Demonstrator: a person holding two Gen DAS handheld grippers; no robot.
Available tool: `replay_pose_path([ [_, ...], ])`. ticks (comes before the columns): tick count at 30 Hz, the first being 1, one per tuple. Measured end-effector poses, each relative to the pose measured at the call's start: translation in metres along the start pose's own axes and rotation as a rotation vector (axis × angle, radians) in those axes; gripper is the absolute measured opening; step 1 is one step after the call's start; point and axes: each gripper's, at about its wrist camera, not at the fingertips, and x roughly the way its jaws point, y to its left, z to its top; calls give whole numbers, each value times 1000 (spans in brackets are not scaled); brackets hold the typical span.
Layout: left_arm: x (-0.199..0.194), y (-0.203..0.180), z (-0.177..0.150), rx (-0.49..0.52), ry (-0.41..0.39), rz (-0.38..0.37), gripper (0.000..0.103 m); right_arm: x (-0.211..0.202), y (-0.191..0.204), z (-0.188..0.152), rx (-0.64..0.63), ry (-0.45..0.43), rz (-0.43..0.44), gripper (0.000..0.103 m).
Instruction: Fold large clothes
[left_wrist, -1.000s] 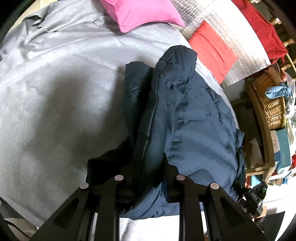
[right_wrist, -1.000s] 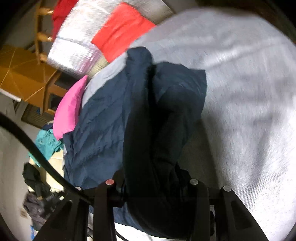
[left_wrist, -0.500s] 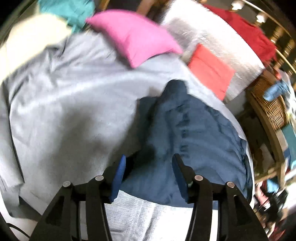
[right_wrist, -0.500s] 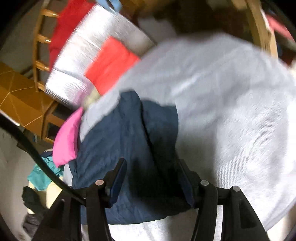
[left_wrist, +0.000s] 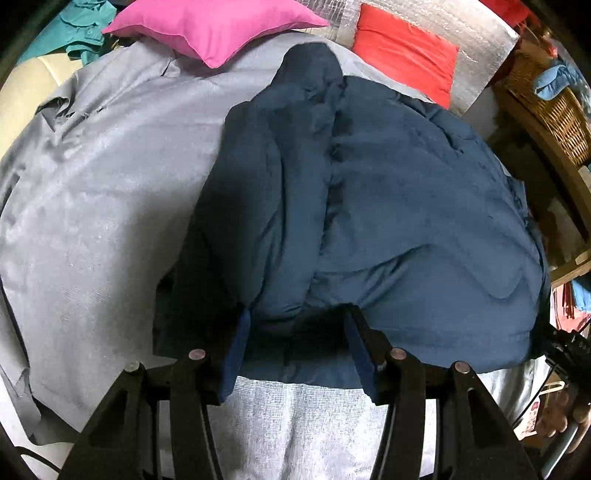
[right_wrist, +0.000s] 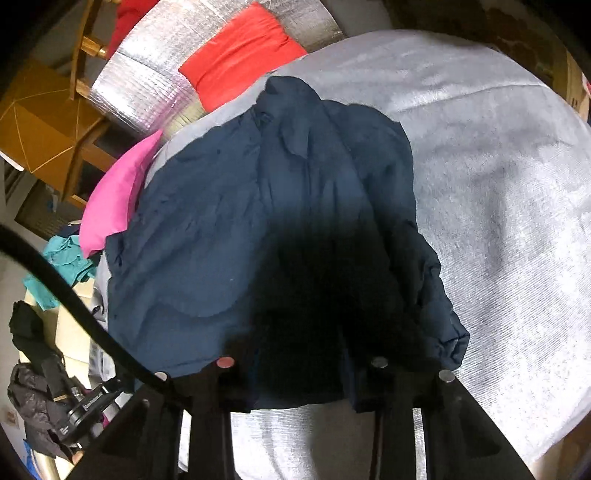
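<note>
The navy jacket (left_wrist: 369, 206) is lying lengthwise ahead of both hand-held grippers, the left (left_wrist: 295, 350) standing open at its near hem, the right (right_wrist: 299, 373) having just been closing, its grip too dark to tell.

Both wrist cameras look steeply down, close over the near edge. Both views share the navy garment (left_wrist: 388, 206) and grey cover (right_wrist: 498, 184).

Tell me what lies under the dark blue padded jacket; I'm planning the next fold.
The dark blue padded jacket lies on a grey bedspread, which shows all around it. Anything directly beneath is covered.
</note>
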Motion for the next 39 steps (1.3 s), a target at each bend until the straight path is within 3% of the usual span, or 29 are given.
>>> replay_pose_path([
  [4,-23,-8,5,30,-98,-31,54,-24,22,8,-89,-117,10,38],
  [7,-33,-22,11,80,-164,-44,55,-22,46,17,-156,-151,23,38],
  [10,-13,-33,16,94,-101,-32,56,4,54,26,-142,-73,46,38],
  [12,-1,-35,13,98,-76,0,61,33,54,30,-128,19,6,38],
  [16,4,-38,16,125,-71,14,64,40,53,33,-129,37,-10,39],
  [22,-6,-40,39,89,-165,-13,64,20,67,59,-150,-96,37,39],
  [26,22,-42,59,52,-96,18,68,51,62,83,-106,-24,27,40],
  [28,31,-50,64,80,-90,47,71,64,57,89,-87,15,52,40],
  [31,35,-60,75,121,-71,71,72,56,63,109,-107,-46,52,40],
  [36,36,-45,110,25,-77,23,72,53,55,146,-30,-137,68,41],
  [39,48,-37,124,-6,-68,62,72,67,40,165,37,-144,32,52],
])
